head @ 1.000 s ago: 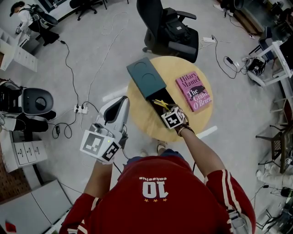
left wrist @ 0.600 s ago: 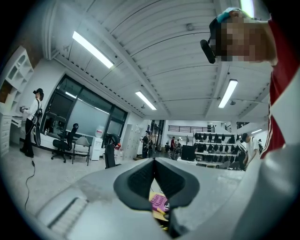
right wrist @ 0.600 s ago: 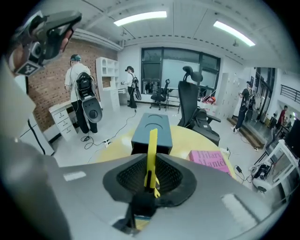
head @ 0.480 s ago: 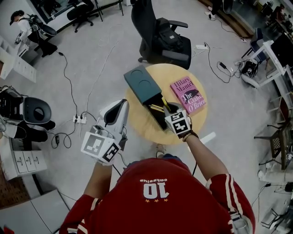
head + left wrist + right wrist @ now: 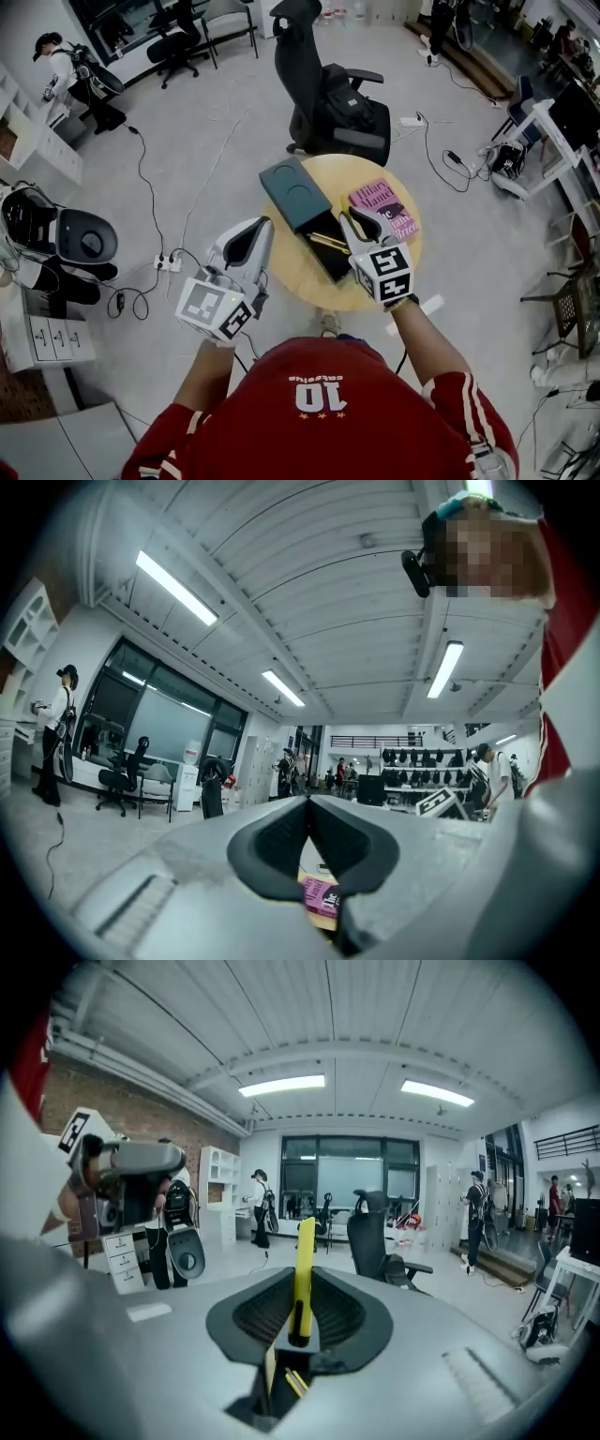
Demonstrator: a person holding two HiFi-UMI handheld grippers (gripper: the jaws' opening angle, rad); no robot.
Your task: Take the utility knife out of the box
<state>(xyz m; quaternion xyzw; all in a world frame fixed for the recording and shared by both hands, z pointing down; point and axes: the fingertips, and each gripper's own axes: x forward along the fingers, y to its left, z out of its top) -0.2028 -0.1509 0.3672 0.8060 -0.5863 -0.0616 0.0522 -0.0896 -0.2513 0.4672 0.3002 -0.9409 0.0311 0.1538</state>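
Pinched utility knife [image 5: 303, 1255] upright btw jaws of right gripper [image 5: 352, 223], held up over the open box [image 5: 334, 265] on the round table [image 5: 292, 277]. Judged knife clear of box, so removal basically done; only setting it down left, if needed. Saw more yellow bits [image 5: 328, 242] inside box. Kept left gripper [image 5: 255, 229] beside table edge, jaws pressed together, empty.

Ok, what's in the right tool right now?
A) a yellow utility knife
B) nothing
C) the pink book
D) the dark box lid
A: in the right gripper view the yellow utility knife stands upright, clamped between the jaws of the right tool.
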